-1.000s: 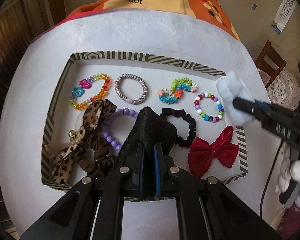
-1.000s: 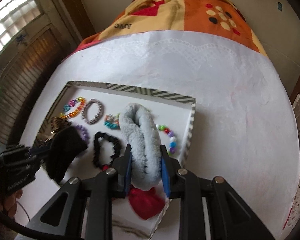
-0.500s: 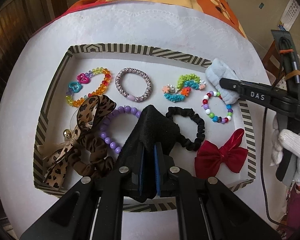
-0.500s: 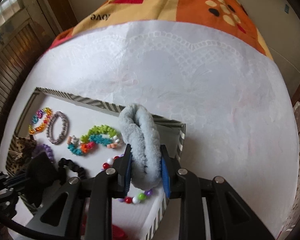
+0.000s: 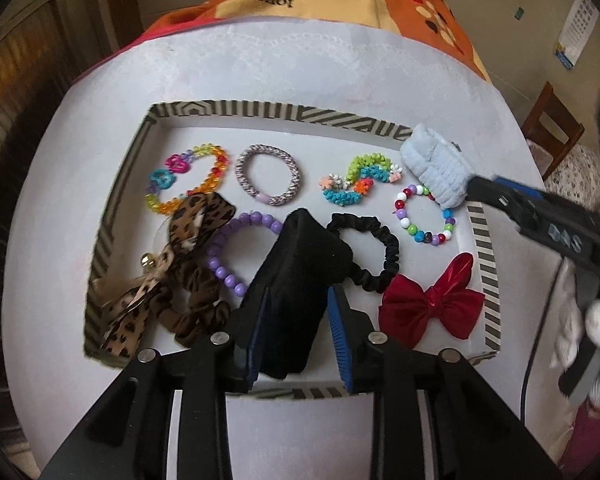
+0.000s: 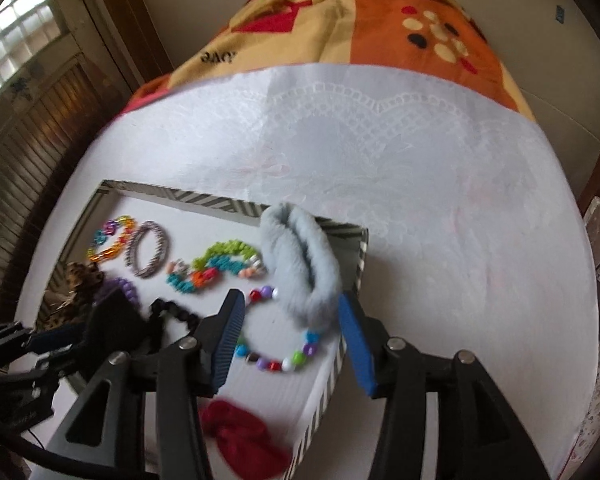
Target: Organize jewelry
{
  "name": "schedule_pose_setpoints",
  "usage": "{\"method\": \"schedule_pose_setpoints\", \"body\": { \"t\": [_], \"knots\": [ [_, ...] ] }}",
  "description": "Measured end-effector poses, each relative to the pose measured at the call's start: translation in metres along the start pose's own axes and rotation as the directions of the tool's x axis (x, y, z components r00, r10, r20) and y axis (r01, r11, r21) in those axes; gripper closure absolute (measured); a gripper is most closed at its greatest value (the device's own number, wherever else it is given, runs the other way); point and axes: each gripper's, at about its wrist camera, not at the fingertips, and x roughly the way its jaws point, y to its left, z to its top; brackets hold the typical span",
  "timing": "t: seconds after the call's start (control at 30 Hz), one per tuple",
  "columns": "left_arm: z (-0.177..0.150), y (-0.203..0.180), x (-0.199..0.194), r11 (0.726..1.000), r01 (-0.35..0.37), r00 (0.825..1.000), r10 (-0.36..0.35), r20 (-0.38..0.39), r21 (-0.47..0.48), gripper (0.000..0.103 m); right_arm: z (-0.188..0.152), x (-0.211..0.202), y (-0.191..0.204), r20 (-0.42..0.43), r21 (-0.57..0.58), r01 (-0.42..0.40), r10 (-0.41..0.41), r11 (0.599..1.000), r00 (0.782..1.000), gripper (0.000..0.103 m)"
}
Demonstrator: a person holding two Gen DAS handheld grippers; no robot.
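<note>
A striped-rim tray (image 5: 260,110) holds bracelets, scrunchies and bows. My left gripper (image 5: 298,312) is open; a black fuzzy scrunchie (image 5: 300,264) sits loose between its jaws over the tray's front middle. My right gripper (image 6: 290,340) is open; a pale blue fuzzy scrunchie (image 6: 300,256) lies between its fingers at the tray's far right corner, over a multicoloured bead bracelet (image 6: 276,360). The blue scrunchie (image 5: 436,170) and the right gripper also show in the left wrist view.
In the tray lie a leopard bow (image 5: 172,256), purple bead bracelet (image 5: 224,256), thin black scrunchie (image 5: 376,252), red bow (image 5: 432,304), woven band (image 5: 268,180) and colourful bracelets (image 5: 188,184). White lace cloth (image 6: 420,200) covers the round table. A chair (image 5: 552,128) stands right.
Both grippers have opened, letting go of the black scrunchie and the blue scrunchie. The right gripper carried the blue scrunchie to the tray's far right corner.
</note>
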Motion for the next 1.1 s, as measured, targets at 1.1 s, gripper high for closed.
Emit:
{"method": "schedule_pose_setpoints", "body": {
  "t": [1.1],
  "knots": [
    [-0.06,0.003,-0.117,0.992,-0.12,0.962,0.124,0.244,-0.032,0.082,-0.093,-0.126,0.09,0.181,0.059,0.05,-0.06,0.997,0.982,0.036]
  ]
}}
